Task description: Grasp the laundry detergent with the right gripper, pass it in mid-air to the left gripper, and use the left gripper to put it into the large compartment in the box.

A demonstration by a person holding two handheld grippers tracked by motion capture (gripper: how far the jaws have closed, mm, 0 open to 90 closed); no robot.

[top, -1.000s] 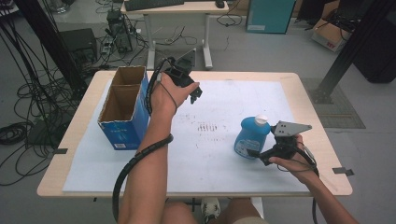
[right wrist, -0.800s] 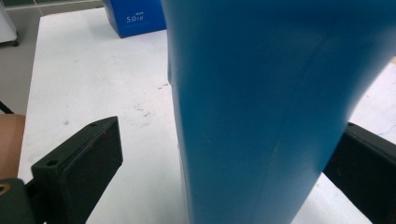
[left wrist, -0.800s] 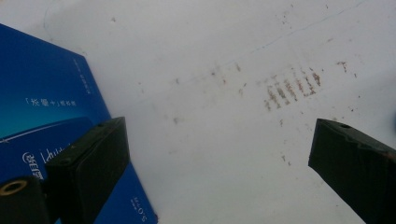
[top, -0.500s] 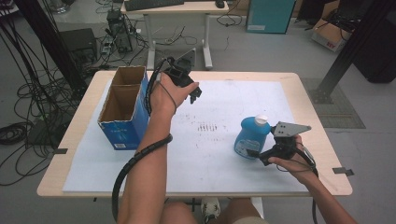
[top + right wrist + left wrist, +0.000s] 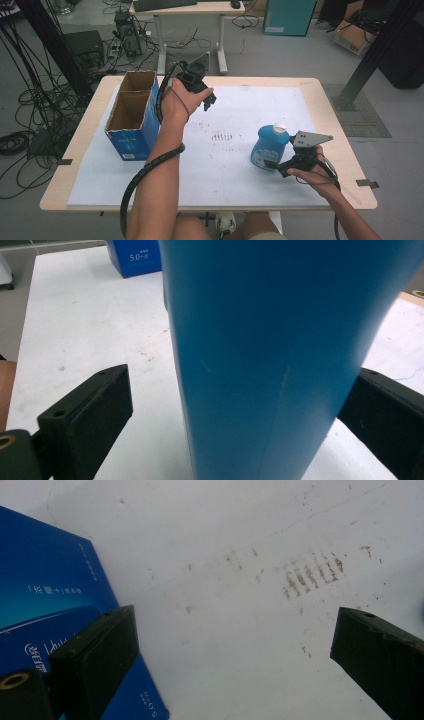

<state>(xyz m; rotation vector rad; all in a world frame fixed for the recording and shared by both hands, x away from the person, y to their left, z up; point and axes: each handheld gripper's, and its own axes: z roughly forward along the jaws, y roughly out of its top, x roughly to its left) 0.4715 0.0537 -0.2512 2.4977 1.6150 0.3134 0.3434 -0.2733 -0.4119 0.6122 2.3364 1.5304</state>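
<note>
A blue bottle [image 5: 267,145] with a white cap stands upright on the white mat at the right. My right gripper [image 5: 274,166] is at its near side, low by the table. In the right gripper view the bottle [image 5: 280,355] stands between the wide jaws of the gripper [image 5: 240,405]. The left jaw is clear of it and the right jaw is close against it, so the gripper is open. My left gripper [image 5: 209,100] hangs above the mat just right of an open blue cardboard box [image 5: 131,117]. Its jaws [image 5: 235,645] are open with nothing between them.
The box [image 5: 45,600] has two open compartments and stands at the table's left. The white mat [image 5: 235,170] carries a patch of brown smudges [image 5: 222,136] in the middle. Bare wooden table edge [image 5: 350,150] runs along the right. Desks and cables lie beyond.
</note>
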